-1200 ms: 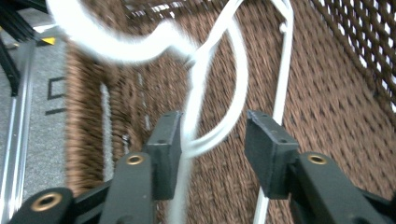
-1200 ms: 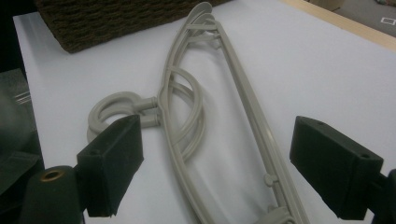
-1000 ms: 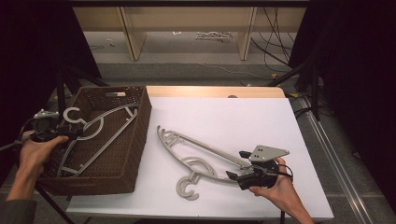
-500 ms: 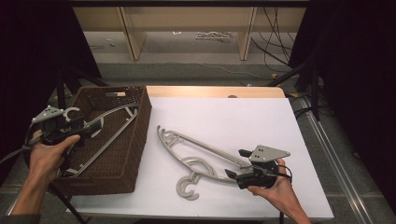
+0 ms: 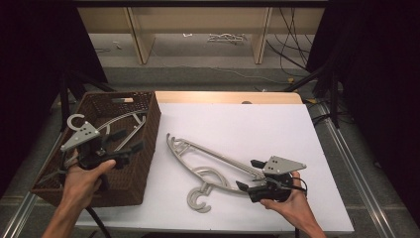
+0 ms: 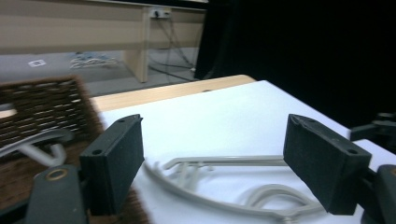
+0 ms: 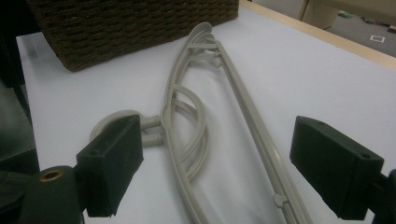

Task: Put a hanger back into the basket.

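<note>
The left gripper hangs over the basket, jaws just opened wide and empty. The right gripper, also spread and empty, rests beside the basket, at the end of the hangers lying there; another hanger lies inside the basket.

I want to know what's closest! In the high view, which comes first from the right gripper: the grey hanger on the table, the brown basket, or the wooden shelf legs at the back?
From the right gripper:
1. Grey hanger, right at its jaws on the white table.
2. Brown basket, across at the table's left.
3. Wooden shelf legs, far back on the floor.
</note>
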